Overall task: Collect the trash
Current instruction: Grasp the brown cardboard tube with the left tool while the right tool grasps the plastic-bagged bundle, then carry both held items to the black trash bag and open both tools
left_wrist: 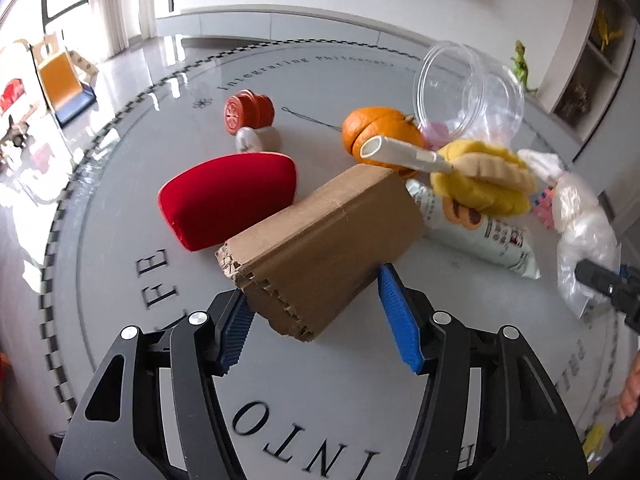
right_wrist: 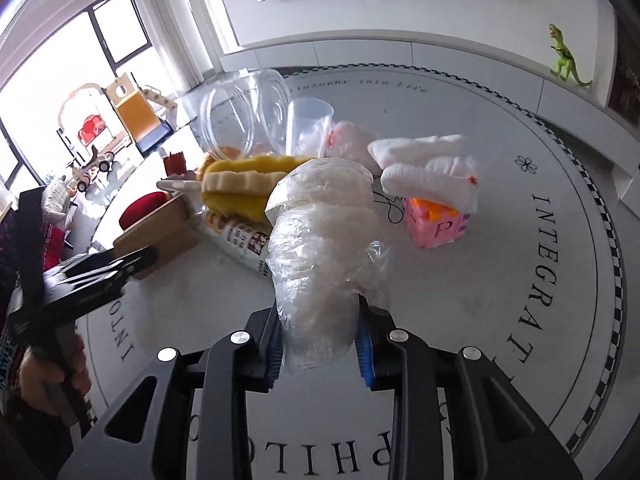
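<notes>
**Both tongs loaded: cardboard on the left, plastic bag on the right**

We find the left tongs (left_wrist: 316, 320) pinching a torn piece of cardboard (left_wrist: 320, 256). The blue pads (left_wrist: 400, 320) bear on its two long sides near the ragged end, and the piece runs forward and away from the tongs, apparently clear of the worktop (left_wrist: 120, 240). It is brown corrugated board, folded into a box-like length, with one frayed edge nearest the camera. We judge it light and fairly stiff, though crushable across the flutes; a hold on the flat sides, as here, should serve better than one on the torn end.

The right tongs (right_wrist: 320, 344) are pressed onto a crumpled plastic bag (right_wrist: 324, 264), clear and whitish, which stands up out of the grip and bulges above it. We judge it very light, soft and slippery; it will deform under pressure, and a hold on the bunched lower part is the safer one.

Beyond the left tongs, just past the cardboard, lie a red case (left_wrist: 228, 196) to the left and a printed wrapper (left_wrist: 476, 232) to the right. Further off sit a yellow toy (left_wrist: 480, 184), an orange toy fruit (left_wrist: 376, 136) and a clear jar (left_wrist: 468, 88) on its side.

Ahead of the right tongs, a white crumpled tissue (right_wrist: 428, 176) rests on a pink block (right_wrist: 436, 224). Whether the far items count as trash we cannot tell for all of them.
</notes>
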Tool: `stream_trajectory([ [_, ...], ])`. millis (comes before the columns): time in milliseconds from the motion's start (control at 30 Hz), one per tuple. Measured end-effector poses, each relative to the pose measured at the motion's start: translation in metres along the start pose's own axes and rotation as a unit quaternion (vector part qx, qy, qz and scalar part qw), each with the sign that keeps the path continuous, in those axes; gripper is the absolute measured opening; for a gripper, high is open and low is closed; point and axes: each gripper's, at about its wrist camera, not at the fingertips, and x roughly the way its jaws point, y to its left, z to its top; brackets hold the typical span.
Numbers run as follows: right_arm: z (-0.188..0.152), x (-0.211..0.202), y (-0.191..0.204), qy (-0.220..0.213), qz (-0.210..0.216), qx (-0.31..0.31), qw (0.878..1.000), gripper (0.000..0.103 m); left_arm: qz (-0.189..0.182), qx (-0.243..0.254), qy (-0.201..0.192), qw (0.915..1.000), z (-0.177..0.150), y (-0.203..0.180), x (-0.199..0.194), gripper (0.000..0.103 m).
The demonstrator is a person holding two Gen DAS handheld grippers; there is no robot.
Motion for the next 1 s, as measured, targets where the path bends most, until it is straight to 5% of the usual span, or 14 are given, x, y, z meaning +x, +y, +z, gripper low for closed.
stream_trajectory([
  [200, -0.005, -0.011, 0.011, -0.013, 0.003, -0.011, 1.0, 0.031, -0.053, -0.016, -0.024, 0.9982, -0.013, 0.008, -0.026, 0.014],
  [367, -0.012, -0.029, 0.026, -0.028, 0.012, -0.027, 0.999, 0.031, -0.062, -0.011, -0.043, 0.9971, -0.033, 0.008, -0.051, 0.004],
  [833, -0.025, -0.048, 0.094, -0.042, 0.049, -0.081, 0.995, 0.031, -0.055, -0.028, -0.08, 0.9949, -0.078, 0.03, -0.111, 0.004],
  [967, -0.026, -0.05, 0.101, -0.047, 0.052, -0.086, 0.994, 0.031, -0.016, -0.051, -0.076, 0.9957, -0.076, 0.045, -0.109, 0.005],
  [1000, -0.026, -0.05, 0.101, -0.047, 0.052, -0.086, 0.994, 0.031, -0.009, -0.048, -0.072, 0.9962, -0.074, 0.047, -0.107, 0.019],
])
